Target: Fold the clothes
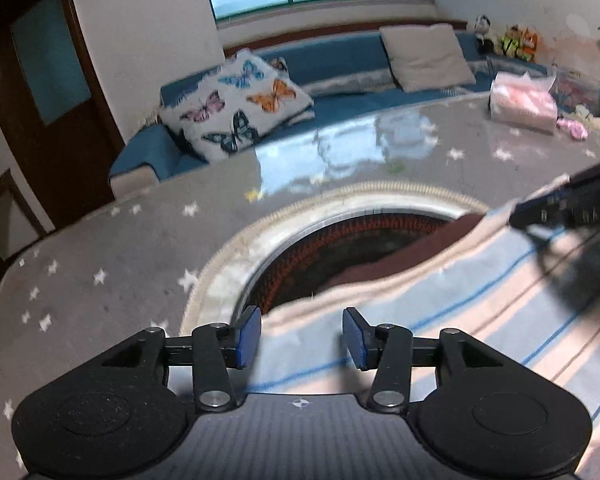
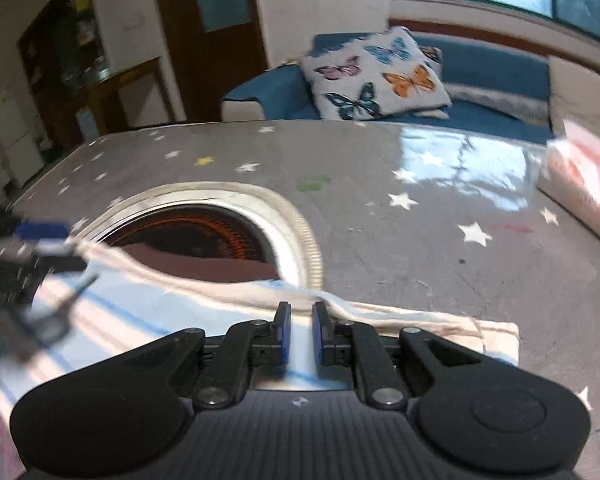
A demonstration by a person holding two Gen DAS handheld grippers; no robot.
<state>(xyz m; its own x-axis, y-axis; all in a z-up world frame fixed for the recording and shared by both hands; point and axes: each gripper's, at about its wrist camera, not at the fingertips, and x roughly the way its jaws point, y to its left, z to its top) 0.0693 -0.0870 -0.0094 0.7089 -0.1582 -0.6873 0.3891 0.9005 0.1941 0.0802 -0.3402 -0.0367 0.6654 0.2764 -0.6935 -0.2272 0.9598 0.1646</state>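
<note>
My left tongs (image 1: 302, 338) are spread wide, hovering just over the near edge of the striped garment (image 1: 480, 312), with nothing between the pads. I judge I keep them apart so they can drop over the cloth edge and take a fresh hold.

My right tongs (image 2: 299, 330) are nearly pressed together, with only a narrow gap. The cloth (image 2: 148, 312) runs right under and between them, but the frames are blurred, so I cannot tell whether they really pinch it or only sit over it. They stand at the pale hem, near where the garment ends at a squared corner (image 2: 496, 334) to the right.

The garment lies flat on the worktop (image 1: 112, 272), a grey star-printed cover, on the near side. Its far edge drapes partly over the round opening (image 1: 352, 248) set in the middle of the worktop, where a dark reddish grille shows. The hem there looks turned up, showing a brown inner side.

I judge the folding is at an early stage: the cloth is spread, and both tongs are set along one edge so it can be lifted evenly and carried over. The risk is the far edge sagging into the opening.

A pink packet (image 1: 524, 104) sits far right, well apart from the work.
</note>
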